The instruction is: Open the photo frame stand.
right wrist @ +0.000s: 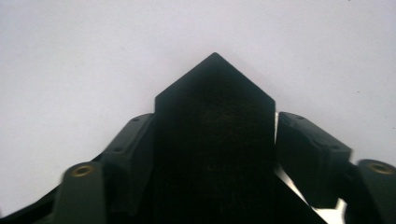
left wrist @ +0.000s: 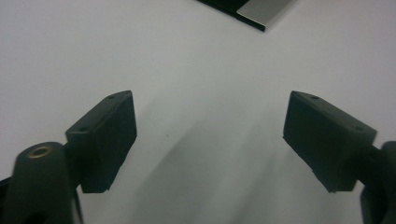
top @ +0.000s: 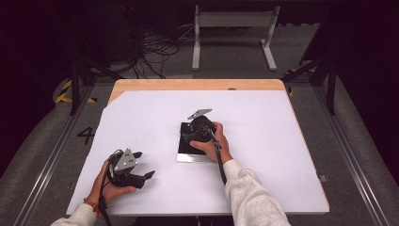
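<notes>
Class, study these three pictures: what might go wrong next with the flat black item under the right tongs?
1. The right tongs flank the black slab at a corner; that narrow hold might let it twist or slip.
2. The left tongs stand open, apart on the white table, so nothing steadies the slab.

A flat black rectangular slab (top: 188, 146) with a shiny silvery strip along its near edge lies near the middle of the white table top (top: 263, 141), its far part covered from above, one dark corner (right wrist: 214, 93) jutting forward
</notes>
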Demonstrator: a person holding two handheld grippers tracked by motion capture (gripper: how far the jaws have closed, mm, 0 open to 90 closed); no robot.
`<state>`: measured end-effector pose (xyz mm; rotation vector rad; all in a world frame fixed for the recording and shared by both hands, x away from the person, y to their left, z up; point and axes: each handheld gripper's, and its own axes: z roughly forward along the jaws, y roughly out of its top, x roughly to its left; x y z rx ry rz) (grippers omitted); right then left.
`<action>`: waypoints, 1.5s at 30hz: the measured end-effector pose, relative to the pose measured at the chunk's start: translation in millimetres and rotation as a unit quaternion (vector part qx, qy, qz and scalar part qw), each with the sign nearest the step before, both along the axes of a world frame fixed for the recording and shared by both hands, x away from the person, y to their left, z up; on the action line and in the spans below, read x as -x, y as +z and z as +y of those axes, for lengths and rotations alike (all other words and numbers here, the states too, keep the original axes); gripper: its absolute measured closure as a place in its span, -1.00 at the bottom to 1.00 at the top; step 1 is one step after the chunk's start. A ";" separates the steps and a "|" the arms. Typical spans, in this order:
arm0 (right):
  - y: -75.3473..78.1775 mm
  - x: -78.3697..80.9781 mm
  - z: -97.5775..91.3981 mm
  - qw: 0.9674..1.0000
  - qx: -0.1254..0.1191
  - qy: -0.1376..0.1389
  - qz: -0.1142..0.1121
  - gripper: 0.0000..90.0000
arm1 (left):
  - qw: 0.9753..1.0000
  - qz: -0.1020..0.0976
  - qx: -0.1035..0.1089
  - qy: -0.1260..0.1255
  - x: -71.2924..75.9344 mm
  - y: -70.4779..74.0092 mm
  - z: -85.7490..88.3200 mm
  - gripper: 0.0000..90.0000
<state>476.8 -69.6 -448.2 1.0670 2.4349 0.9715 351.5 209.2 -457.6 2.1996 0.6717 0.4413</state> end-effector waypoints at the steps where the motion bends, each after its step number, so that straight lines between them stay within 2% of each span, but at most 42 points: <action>1: 0.8 0.4 -1.8 1.000 -0.006 0.000 0.004 -0.37 | 1.000 -0.004 0.000 -0.003 -3.9 1.4 -2.2 -0.42; 3: 3.5 1.8 -5.9 1.000 -0.018 -0.007 0.002 -0.39 | 1.000 -0.010 -0.008 0.001 -12.8 4.2 -8.7 -0.17; 4: 5.2 2.8 -8.3 1.000 -0.025 -0.006 0.000 -0.37 | 1.000 0.001 -0.008 -0.006 -19.7 5.9 -12.8 -0.01; 5: 7.7 4.6 -11.6 0.999 -0.037 -0.002 -0.002 -0.33 | 1.000 -0.004 -0.017 -0.003 -25.7 7.2 -18.0 0.29; 7: 11.8 10.2 -16.2 0.999 -0.033 0.003 -0.012 -0.17 | 1.000 0.007 -0.018 -0.005 -35.8 8.2 -24.7 0.61; 9: 15.7 17.5 -21.2 0.999 -0.032 0.014 -0.013 -0.08 | 1.000 0.007 -0.027 -0.006 -46.6 7.9 -32.2 0.83; 11: 19.2 25.7 -27.2 0.999 -0.031 0.025 -0.019 0.01 | 1.000 0.015 -0.027 -0.002 -61.9 6.1 -42.3 0.96; 13: 23.5 37.6 -38.2 0.998 -0.034 0.035 -0.027 0.00 | 0.999 0.025 -0.035 0.000 -74.6 3.6 -51.9 1.00; 14: 24.5 41.0 -42.1 0.998 -0.034 0.038 -0.028 0.00 | 0.999 0.024 -0.045 0.004 -81.5 1.6 -59.3 1.00; 15: 24.5 41.0 -42.1 0.998 -0.034 0.038 -0.028 0.00 | 0.999 0.024 -0.045 0.004 -81.5 1.6 -59.3 1.00; 16: 26.2 47.3 -50.2 0.998 -0.038 0.039 -0.027 -0.01 | 0.998 0.028 -0.047 0.007 -86.2 0.9 -63.0 1.00; 17: 27.3 53.5 -60.0 0.998 -0.042 0.039 -0.028 -0.01 | 0.999 0.032 -0.037 0.009 -93.3 1.2 -66.1 1.00; 18: 27.3 53.5 -60.0 0.998 -0.042 0.039 -0.028 -0.01 | 0.999 0.032 -0.037 0.009 -93.3 1.2 -66.1 1.00; 21: 26.1 61.9 -75.3 0.998 -0.056 0.036 -0.021 -0.02 | 0.998 0.036 -0.042 0.010 -102.9 0.6 -74.5 1.00; 23: 23.8 65.6 -82.4 0.997 -0.061 0.035 -0.016 -0.03 | 0.999 0.023 -0.046 0.004 -106.9 1.7 -82.0 1.00; 24: 22.5 68.0 -85.8 0.997 -0.063 0.034 -0.014 -0.03 | 0.998 0.030 -0.056 0.003 -109.6 0.8 -86.2 1.00; 26: 19.6 72.0 -91.2 0.997 -0.068 0.033 -0.012 -0.04 | 0.998 0.034 -0.049 0.007 -116.6 1.4 -92.0 1.00; 27: 19.6 72.0 -91.2 0.997 -0.068 0.033 -0.012 -0.04 | 0.998 0.034 -0.049 0.007 -116.6 1.4 -92.0 1.00; 28: 17.7 74.2 -94.0 0.997 -0.069 0.032 -0.011 -0.05 | 0.998 0.023 -0.065 0.009 -117.4 1.3 -94.9 1.00; 29: 16.5 75.7 -95.7 0.997 -0.068 0.032 -0.010 -0.06 | 0.997 0.021 -0.070 0.009 -117.8 0.5 -95.9 1.00; 31: 15.3 77.4 -97.9 0.997 -0.067 0.035 -0.009 -0.07 | 0.998 0.028 -0.058 0.009 -119.0 -0.2 -93.9 1.00; 33: 14.0 77.4 -97.8 0.997 -0.061 0.035 -0.010 -0.08 | 0.998 0.024 -0.066 0.007 -119.0 0.3 -94.4 1.00; 34: 13.7 77.3 -97.7 0.997 -0.061 0.035 -0.010 -0.09 | 0.997 0.018 -0.077 0.005 -117.9 0.9 -96.7 1.00; 37: 12.0 76.9 -97.1 0.998 -0.058 0.037 -0.007 -0.12 | 0.992 -0.005 -0.127 -0.009 -114.8 3.5 -105.1 1.00; 38: 11.6 77.1 -96.9 0.998 -0.056 0.037 -0.005 -0.12 | 0.988 -0.013 -0.154 -0.018 -113.3 5.4 -108.4 1.00; 39: 11.2 77.7 -96.6 0.998 -0.052 0.041 -0.003 -0.12 | 0.986 -0.013 -0.165 -0.022 -112.7 6.6 -109.6 1.00; 41: 11.3 78.9 -96.0 0.998 -0.050 0.041 -0.001 -0.13 | 0.979 -0.026 -0.198 -0.037 -111.8 8.3 -113.5 1.00; 42: 11.5 79.7 -95.1 0.998 -0.047 0.043 -0.002 -0.13 | 0.975 -0.032 -0.214 -0.040 -110.7 8.9 -116.6 1.00; 43: 11.7 80.2 -94.4 0.998 -0.044 0.044 -0.003 -0.14 | 0.970 -0.039 -0.235 -0.043 -108.9 9.5 -120.6 1.00; 44: 11.8 81.0 -93.6 0.998 -0.044 0.046 -0.001 -0.14 | 0.968 -0.041 -0.245 -0.044 -108.2 10.1 -122.5 1.00; 45: 11.9 81.4 -93.3 0.998 -0.042 0.046 0.001 -0.14 | 0.967 -0.043 -0.249 -0.045 -108.2 10.1 -123.5 1.00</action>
